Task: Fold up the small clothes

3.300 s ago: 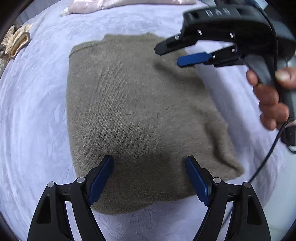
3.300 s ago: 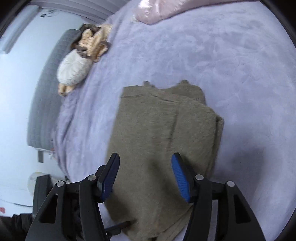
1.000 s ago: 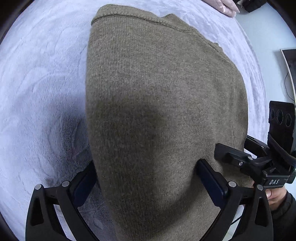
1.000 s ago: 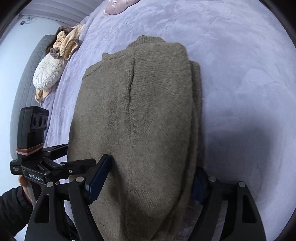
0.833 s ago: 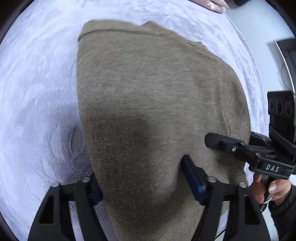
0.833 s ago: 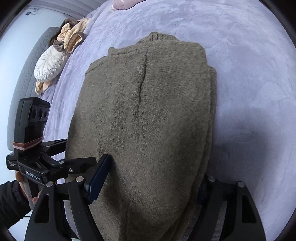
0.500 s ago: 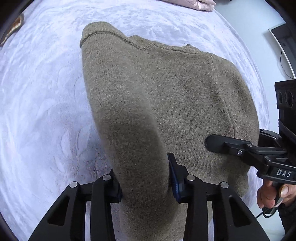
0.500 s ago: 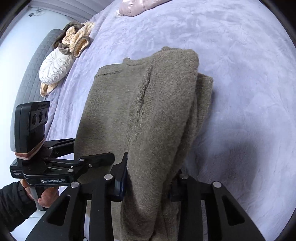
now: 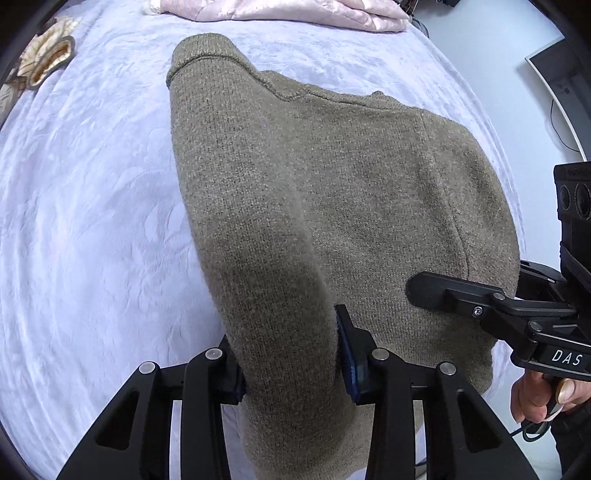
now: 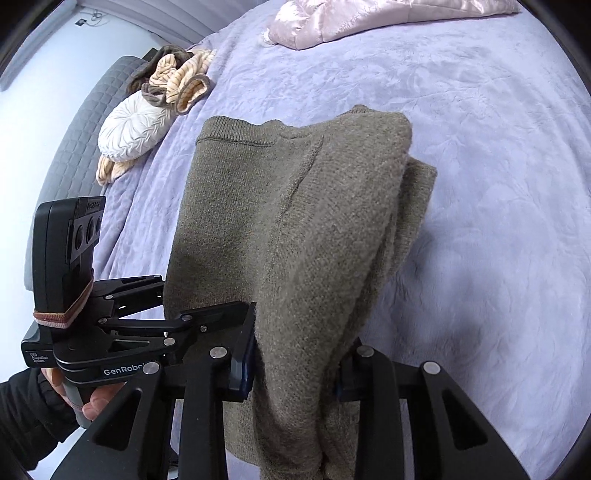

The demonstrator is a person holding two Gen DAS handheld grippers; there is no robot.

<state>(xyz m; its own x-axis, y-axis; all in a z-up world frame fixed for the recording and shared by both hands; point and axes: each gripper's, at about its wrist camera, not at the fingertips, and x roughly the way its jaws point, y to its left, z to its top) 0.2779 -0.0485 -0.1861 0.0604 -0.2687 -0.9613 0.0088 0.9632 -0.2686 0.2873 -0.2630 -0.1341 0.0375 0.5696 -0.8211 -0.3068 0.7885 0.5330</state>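
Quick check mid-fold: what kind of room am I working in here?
Most likely a bedroom: the olive sweater lies on a lavender bedspread, with a grey quilted headboard and a pink satin quilt beyond.

Sweater (image 9: 369, 192) hides left fingers (image 9: 349, 350); hem cropped.

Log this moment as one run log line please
step: lifting near edge | left gripper: shut on sweater | right gripper: shut on sweater | surface: lavender bedspread

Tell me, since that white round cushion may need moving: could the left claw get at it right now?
Probably not: the left claw is shut on the sweater, and the white cushion lies apart, up by the headboard.
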